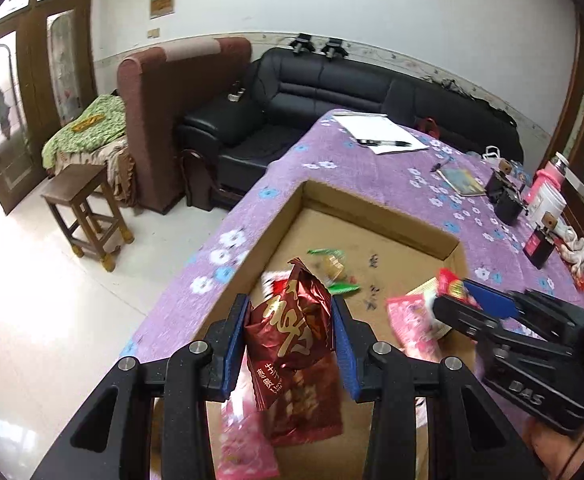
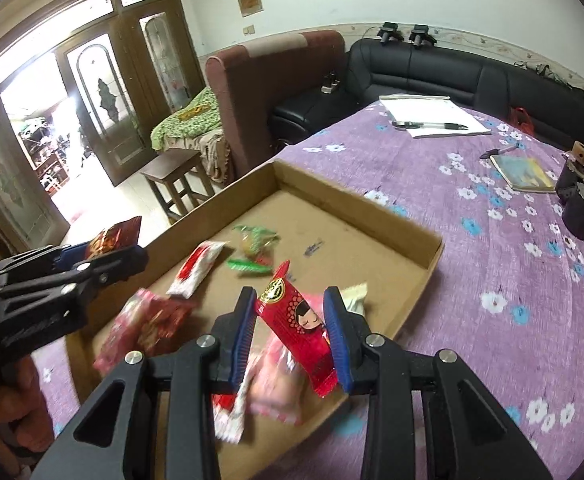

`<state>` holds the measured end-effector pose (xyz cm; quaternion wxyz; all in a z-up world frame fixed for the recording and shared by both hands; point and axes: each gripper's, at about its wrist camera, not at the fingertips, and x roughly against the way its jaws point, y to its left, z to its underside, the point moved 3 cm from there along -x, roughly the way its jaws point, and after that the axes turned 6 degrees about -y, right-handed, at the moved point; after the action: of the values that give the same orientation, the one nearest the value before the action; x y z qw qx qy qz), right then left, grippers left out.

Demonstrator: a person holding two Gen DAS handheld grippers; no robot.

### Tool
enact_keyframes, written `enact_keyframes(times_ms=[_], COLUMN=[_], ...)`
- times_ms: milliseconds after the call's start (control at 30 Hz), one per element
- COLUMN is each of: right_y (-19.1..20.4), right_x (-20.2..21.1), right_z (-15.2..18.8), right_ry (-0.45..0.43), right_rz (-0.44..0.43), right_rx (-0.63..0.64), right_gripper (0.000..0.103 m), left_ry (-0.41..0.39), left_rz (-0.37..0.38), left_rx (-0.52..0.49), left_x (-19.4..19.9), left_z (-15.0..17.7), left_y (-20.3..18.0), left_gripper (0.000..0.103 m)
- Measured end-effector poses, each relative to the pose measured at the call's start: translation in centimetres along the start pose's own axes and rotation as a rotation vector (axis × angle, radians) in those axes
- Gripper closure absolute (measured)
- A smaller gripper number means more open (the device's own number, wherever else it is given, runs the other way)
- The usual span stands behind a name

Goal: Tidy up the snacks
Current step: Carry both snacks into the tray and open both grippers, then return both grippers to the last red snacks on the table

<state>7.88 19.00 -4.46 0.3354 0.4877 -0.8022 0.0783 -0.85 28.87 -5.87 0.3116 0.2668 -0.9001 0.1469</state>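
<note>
Over shallow brown cardboard tray (image 1: 376, 220) on purple flowered counter (image 2: 472, 280): left tongs (image 1: 290, 340) pinch crinkled dark-red foil snack packet (image 1: 292, 328), lower centre. Right tongs (image 2: 290, 336) clamp bright-red cartoon-face snack packet (image 2: 296, 320), lower centre; loose wrapped snacks inside tray.

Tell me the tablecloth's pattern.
Purple tablecloth with white and blue flowers; clearest in the right wrist view.

Pink snack packets (image 2: 148, 320) motion-blurred; print unreadable. Black marks on box floor (image 1: 373, 260) too small to read.
</note>
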Motion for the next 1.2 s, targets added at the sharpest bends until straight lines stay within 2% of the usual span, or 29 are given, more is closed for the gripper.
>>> enact_keyframes(times_ms=[100,267,600,933,1200], right_y=[-0.3,-1.0,-2.2,-2.1,-2.4], right_x=[-1.4,-3.7,-5.6,-7.5,-7.3], right_z=[-1.0,-2.4,-3.5,-3.5,-3.3], right_ry=[0.006,0.028,0.047,0.113,0.115], right_rz=[0.01,0.028,0.031,0.018,0.029], right_rx=[0.009,0.019,0.021,0.026,0.016], right_gripper=[0.069,0.069,0.069,0.068,0.067], left_ry=[0.024,0.103,0.142,0.203,0.222], left_rz=[0.012,0.022,0.026,-0.001,-0.016], left_rx=[-0.025,-0.011,-0.023,-0.015,-0.024], left_x=[-1.1,-4.2,-5.9,-7.3,-7.5], left_z=[-0.5,-0.9,-0.6,-0.4,-0.2], left_y=[-1.3,-2.6,-3.2,-2.9,-2.7], left_gripper=[0.06,0.06,0.06,0.057,0.054])
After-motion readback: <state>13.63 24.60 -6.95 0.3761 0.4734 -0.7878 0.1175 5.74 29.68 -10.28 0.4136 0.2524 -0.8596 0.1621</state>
